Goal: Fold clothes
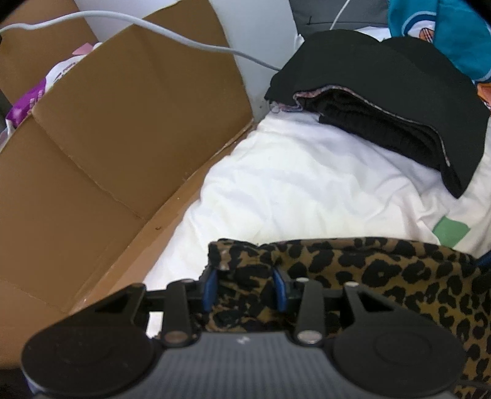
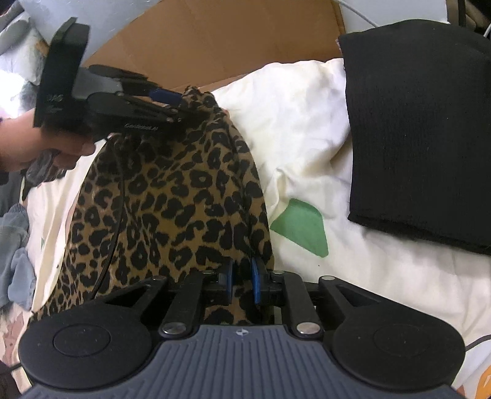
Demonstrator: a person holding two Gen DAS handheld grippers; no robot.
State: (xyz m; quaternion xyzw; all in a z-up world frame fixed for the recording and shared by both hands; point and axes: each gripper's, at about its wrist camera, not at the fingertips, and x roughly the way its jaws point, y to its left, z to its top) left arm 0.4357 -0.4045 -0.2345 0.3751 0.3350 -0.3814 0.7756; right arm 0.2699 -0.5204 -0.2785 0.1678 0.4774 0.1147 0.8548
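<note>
A leopard-print garment point(image 2: 172, 196) is stretched over the white bedding point(image 2: 300, 116) between both grippers. My left gripper point(image 1: 245, 287) is shut on a bunched corner of the garment point(image 1: 383, 270), with fabric filling the space between its blue pads. From the right wrist view, that left gripper point(image 2: 181, 106) holds the far corner raised, with a hand point(image 2: 30, 144) on its grip. My right gripper point(image 2: 242, 280) is shut on the near edge of the same garment, its pads close together with cloth between them.
A folded black stack point(image 1: 383, 101) lies on the bedding at the far right point(image 2: 420, 129). A cardboard box point(image 1: 122, 122) borders the bed on the left. A teal garment point(image 1: 445, 33) lies behind the stack. A grey cable point(image 1: 153, 27) crosses the box. Grey-blue clothes point(image 2: 15, 245) lie at the left.
</note>
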